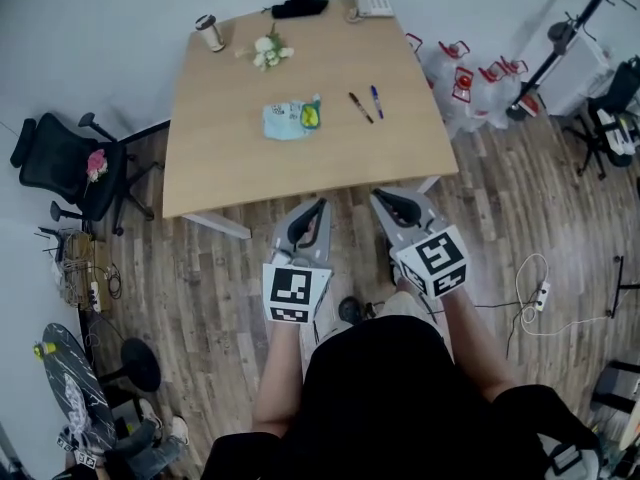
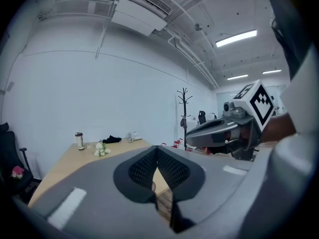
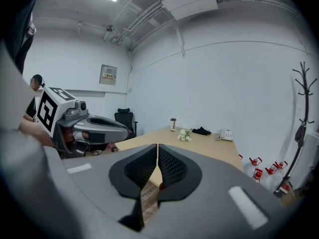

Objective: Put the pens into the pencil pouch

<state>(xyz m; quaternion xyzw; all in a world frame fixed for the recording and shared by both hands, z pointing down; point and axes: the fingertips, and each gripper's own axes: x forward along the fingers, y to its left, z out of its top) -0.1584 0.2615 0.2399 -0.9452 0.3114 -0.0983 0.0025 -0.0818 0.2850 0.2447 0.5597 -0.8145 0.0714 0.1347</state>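
A light blue pencil pouch [image 1: 288,121] lies at the middle of the wooden table [image 1: 220,168], with something yellow-green at its right end. Two pens lie to its right: a dark one [image 1: 360,107] and a blue one [image 1: 377,101]. My left gripper [image 1: 318,205] and right gripper [image 1: 383,196] hover side by side just short of the table's near edge, well away from the pens. Each is shut with nothing between its jaws. In the left gripper view my left gripper [image 2: 156,148] has its pads together; the right gripper view shows the same for my right gripper [image 3: 157,146].
At the table's far end are white flowers [image 1: 268,52], a cup [image 1: 210,33], a black cloth [image 1: 298,6] and a phone [image 1: 372,2]. A black office chair [image 1: 60,168] stands to the left. White bags with red handles [image 1: 470,83] sit on the floor to the right.
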